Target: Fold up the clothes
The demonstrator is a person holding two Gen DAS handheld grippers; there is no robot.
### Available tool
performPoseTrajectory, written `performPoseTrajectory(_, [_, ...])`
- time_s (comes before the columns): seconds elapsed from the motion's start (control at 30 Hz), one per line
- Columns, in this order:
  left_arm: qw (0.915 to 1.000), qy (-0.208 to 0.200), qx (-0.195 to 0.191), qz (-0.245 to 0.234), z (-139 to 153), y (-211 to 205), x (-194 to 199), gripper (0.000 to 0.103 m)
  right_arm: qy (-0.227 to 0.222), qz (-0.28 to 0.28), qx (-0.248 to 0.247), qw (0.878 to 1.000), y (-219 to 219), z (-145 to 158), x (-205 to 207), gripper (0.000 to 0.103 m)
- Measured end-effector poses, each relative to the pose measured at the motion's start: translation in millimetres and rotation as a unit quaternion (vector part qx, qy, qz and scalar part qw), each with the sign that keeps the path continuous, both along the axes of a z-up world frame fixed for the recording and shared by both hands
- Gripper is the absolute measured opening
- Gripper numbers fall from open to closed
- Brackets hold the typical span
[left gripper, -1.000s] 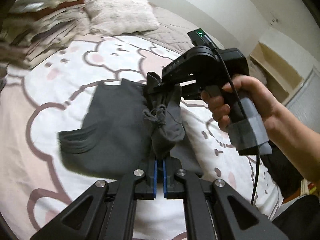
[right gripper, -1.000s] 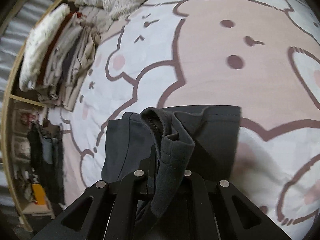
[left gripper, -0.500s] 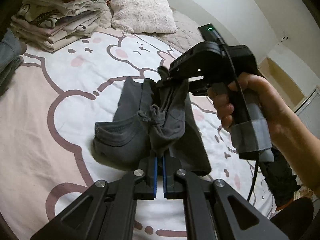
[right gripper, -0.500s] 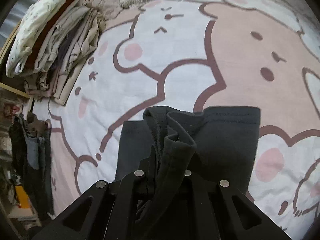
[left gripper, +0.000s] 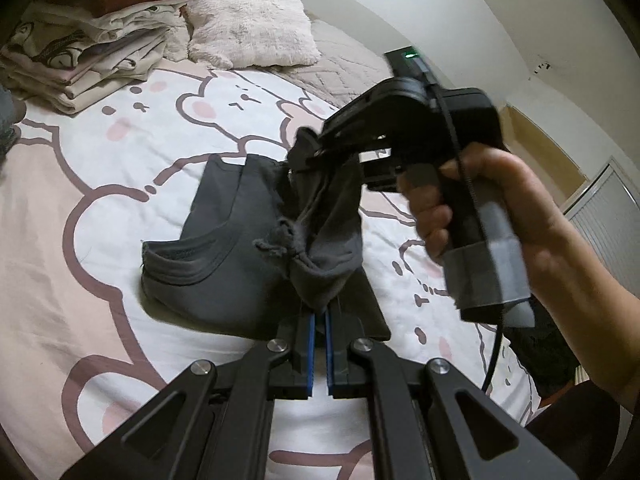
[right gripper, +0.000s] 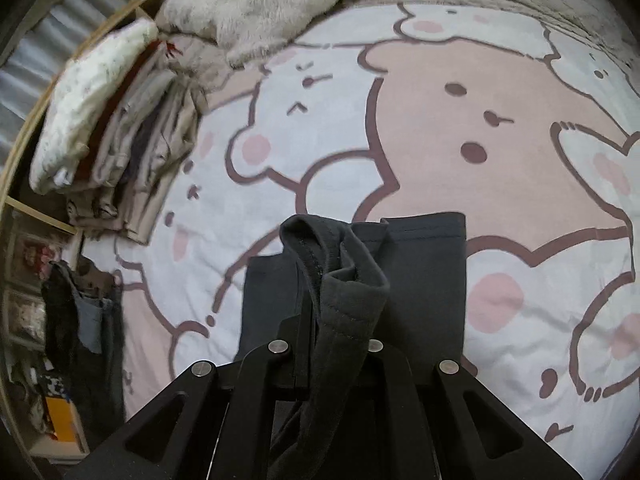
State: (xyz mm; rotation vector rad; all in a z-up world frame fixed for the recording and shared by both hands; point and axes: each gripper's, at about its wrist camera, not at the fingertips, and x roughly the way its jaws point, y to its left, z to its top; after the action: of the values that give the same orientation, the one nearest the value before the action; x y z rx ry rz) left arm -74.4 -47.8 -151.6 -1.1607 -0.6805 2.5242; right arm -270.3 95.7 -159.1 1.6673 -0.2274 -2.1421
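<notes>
Pinching one lifted edge of the grey shirt [left gripper: 224, 240], the left gripper [left gripper: 319, 322] and right gripper [left gripper: 316, 156] hold it above the folded part lying on the bed [left gripper: 80, 184], directly below and farther out.

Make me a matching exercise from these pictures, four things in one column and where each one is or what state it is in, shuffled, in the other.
Things:
1. grey garment
2. fluffy pillow
3. stack of folded clothes
4. right tool

Places or states:
A. at the head of the bed, beside the stack
B. partly lying on the bear-print bedspread, partly lifted
C. shut on a bunched fold of fabric, held in a hand
D. piled at the far left corner of the bed

Pairs: 1-B, 2-A, 3-D, 4-C
</notes>
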Motion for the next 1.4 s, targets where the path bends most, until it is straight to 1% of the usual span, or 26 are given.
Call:
performPoseTrajectory(0.07, [1.0, -0.006, -0.003, 0.007, -3, -5, 0, 0.005, -0.013, 0.007, 0.007, 1.0, -10, -11, 0, 0.009])
performPoseTrajectory(0.17, [0.9997, -0.013, -0.011, 0.018, -9, -15, 0, 0.005, -0.016, 0.022, 0.02, 0.999, -28, -21, -1, 0.009])
performPoseTrajectory(0.23, [0.9991, -0.025, -0.016, 0.03, -17, -23, -2, 0.005, -0.016, 0.05, 0.042, 0.998, -45, -29, 0, 0.009])
performPoseTrajectory(0.3, [0.9979, -0.043, -0.013, 0.046, -28, -33, -3, 0.005, 0.012, 0.08, 0.061, 0.995, -59, -30, 6, 0.009])
performPoseTrajectory(0.37, [0.9966, -0.058, -0.011, 0.058, -38, -41, -3, 0.005, 0.033, 0.099, 0.06, 0.993, -67, -26, 10, 0.009])
performPoseTrajectory(0.4, [0.9961, -0.063, -0.012, 0.06, -42, -43, -3, 0.005, 0.043, 0.109, 0.059, 0.991, -70, -24, 12, 0.012])
performPoseTrajectory(0.43, [0.9956, -0.07, -0.011, 0.062, -47, -44, -3, 0.005, 0.037, 0.108, 0.041, 0.993, -70, -21, 11, 0.033])
performPoseTrajectory(0.47, [0.9952, -0.075, -0.008, 0.062, -50, -45, -4, 0.005, 0.029, 0.105, 0.022, 0.994, -69, -18, 9, 0.066])
performPoseTrajectory(0.5, [0.9949, -0.08, -0.005, 0.061, -53, -45, -4, 0.005, 0.03, 0.1, 0.006, 0.995, -67, -13, 8, 0.079])
performPoseTrajectory(0.53, [0.9948, -0.081, -0.002, 0.062, -53, -45, -4, 0.005, 0.041, 0.098, -0.007, 0.994, -66, -4, 8, 0.088])
performPoseTrajectory(0.6, [0.9945, -0.082, 0.003, 0.065, -52, -47, -4, 0.005, 0.064, 0.097, -0.034, 0.993, -62, 14, 8, 0.088])
performPoseTrajectory(0.67, [0.9942, -0.083, 0.009, 0.068, -50, -49, -4, 0.005, 0.079, 0.088, -0.034, 0.992, -52, 27, 7, 0.088])
performPoseTrajectory(0.7, [0.994, -0.083, 0.011, 0.07, -50, -50, -4, 0.005, 0.081, 0.09, -0.025, 0.992, -48, 29, 6, 0.085])
performPoseTrajectory(0.73, [0.9939, -0.084, 0.014, 0.071, -49, -51, -4, 0.005, 0.082, 0.092, -0.014, 0.992, -44, 30, 5, 0.065])
performPoseTrajectory(0.77, [0.9933, -0.086, 0.02, 0.075, -48, -53, -4, 0.005, 0.081, 0.099, 0.002, 0.992, -42, 28, 6, 0.049])
performPoseTrajectory(0.8, [0.9927, -0.088, 0.026, 0.078, -48, -55, -4, 0.005, 0.077, 0.104, 0.018, 0.991, -41, 24, 7, 0.045])
performPoseTrajectory(0.83, [0.9919, -0.091, 0.033, 0.082, -48, -58, -4, 0.005, 0.072, 0.109, 0.033, 0.991, -39, 19, 9, 0.036])
performPoseTrajectory(0.87, [0.9913, -0.093, 0.037, 0.085, -48, -60, -4, 0.005, 0.067, 0.118, 0.045, 0.99, -40, 12, 11, 0.033])
performPoseTrajectory(0.93, [0.9906, -0.096, 0.039, 0.09, -48, -62, -5, 0.005, 0.061, 0.142, 0.063, 0.986, -46, -1, 16, 0.033])
performPoseTrajectory(1.03, [0.9904, -0.097, 0.033, 0.093, -46, -63, -7, 0.005, 0.059, 0.188, 0.101, 0.975, -70, -24, 25, 0.033])
performPoseTrajectory(1.13, [0.9901, -0.098, 0.027, 0.096, -45, -63, -9, 0.005, 0.075, 0.18, 0.118, 0.974, -92, -36, 16, 0.033])
performPoseTrajectory(1.23, [0.9899, -0.099, 0.021, 0.1, -43, -64, -11, 0.005, 0.09, 0.157, 0.129, 0.975, -100, -40, 1, 0.033])
performPoseTrajectory(1.33, [0.9899, -0.096, 0.022, 0.102, -37, -67, -10, 0.005, 0.079, 0.127, 0.103, 0.983, -93, -34, -10, 0.033])
performPoseTrajectory(1.4, [0.9896, -0.096, 0.022, 0.105, -33, -70, -9, 0.005, 0.08, 0.11, 0.061, 0.989, -78, -18, -10, 0.033])
